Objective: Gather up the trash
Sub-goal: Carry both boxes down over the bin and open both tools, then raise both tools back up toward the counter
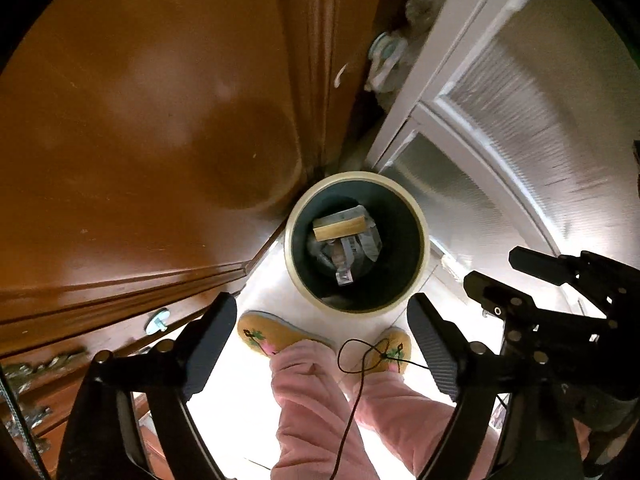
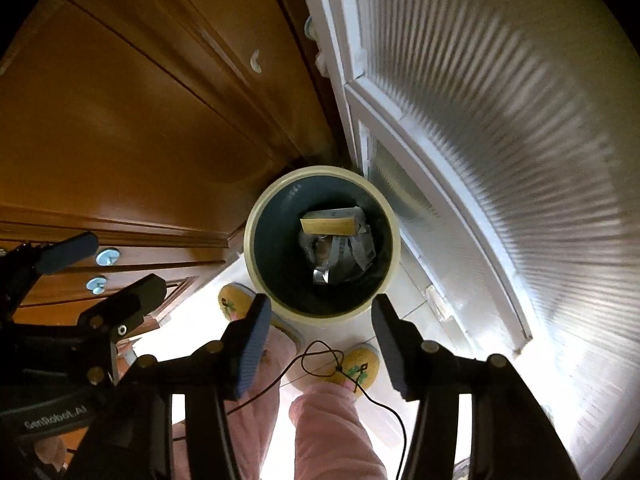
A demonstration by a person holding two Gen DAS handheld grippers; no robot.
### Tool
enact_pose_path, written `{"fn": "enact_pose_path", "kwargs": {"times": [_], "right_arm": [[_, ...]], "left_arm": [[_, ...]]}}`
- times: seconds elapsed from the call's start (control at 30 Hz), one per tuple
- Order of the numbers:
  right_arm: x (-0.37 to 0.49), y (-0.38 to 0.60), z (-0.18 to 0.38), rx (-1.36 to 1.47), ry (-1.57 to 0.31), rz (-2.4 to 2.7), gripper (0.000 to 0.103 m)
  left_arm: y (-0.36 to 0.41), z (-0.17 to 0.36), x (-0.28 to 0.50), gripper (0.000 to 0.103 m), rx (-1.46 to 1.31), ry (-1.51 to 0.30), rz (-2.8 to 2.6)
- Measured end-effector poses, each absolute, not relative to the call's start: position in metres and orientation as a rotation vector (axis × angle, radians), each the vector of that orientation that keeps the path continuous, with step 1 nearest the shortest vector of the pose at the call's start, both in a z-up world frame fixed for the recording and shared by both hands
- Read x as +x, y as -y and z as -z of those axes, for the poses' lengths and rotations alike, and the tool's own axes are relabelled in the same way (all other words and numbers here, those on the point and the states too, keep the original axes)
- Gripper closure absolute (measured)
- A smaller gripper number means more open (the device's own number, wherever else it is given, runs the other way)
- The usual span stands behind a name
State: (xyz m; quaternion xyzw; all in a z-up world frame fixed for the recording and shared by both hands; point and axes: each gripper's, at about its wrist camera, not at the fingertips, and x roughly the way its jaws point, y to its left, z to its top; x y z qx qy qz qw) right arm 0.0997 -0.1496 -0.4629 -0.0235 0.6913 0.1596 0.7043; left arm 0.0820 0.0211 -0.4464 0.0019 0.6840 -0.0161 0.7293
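A round bin with a cream rim (image 1: 423, 216) and a dark inside stands on the white floor below both grippers; it also shows in the right wrist view (image 2: 252, 216). Inside lie a yellow box (image 1: 340, 227) (image 2: 328, 225) and crumpled grey wrappers (image 1: 352, 252) (image 2: 344, 260). My left gripper (image 1: 322, 322) is open and empty above the bin's near edge. My right gripper (image 2: 322, 312) is open and empty above the bin as well. The right gripper also shows at the right of the left wrist view (image 1: 520, 280), and the left gripper at the left of the right wrist view (image 2: 104, 268).
A brown wooden cabinet (image 1: 140, 140) stands left of the bin, a white ribbed-glass door (image 2: 500, 140) to its right. The person's yellow slippers (image 1: 272, 332) and pink trouser legs (image 1: 316, 412) are just before the bin. A thin black cord (image 1: 360, 360) hangs over them.
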Motion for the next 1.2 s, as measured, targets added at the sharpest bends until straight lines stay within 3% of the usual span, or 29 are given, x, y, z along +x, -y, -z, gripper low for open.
{"fn": "enact_pose_path", "kwargs": {"times": [0.4,0.8,1.2], "right_arm": [[0.071,0.154,0.347,-0.107,-1.464,-0.418,0.05],[0.057,0.152,0.18,-0.239,-1.159,-0.466,0.05],[0.079,0.164,0.09,-0.193,-0.949,-0.431,0.05]], "left_arm": [[-0.015,0.318,0.056,0.017,-0.006,-1.373,0.067],[-0.014,0.165,0.041,0.017,0.01,-1.122,0.09],[-0.009,0.055,0.069,0.017,0.04,-0.949,0.118]]}}
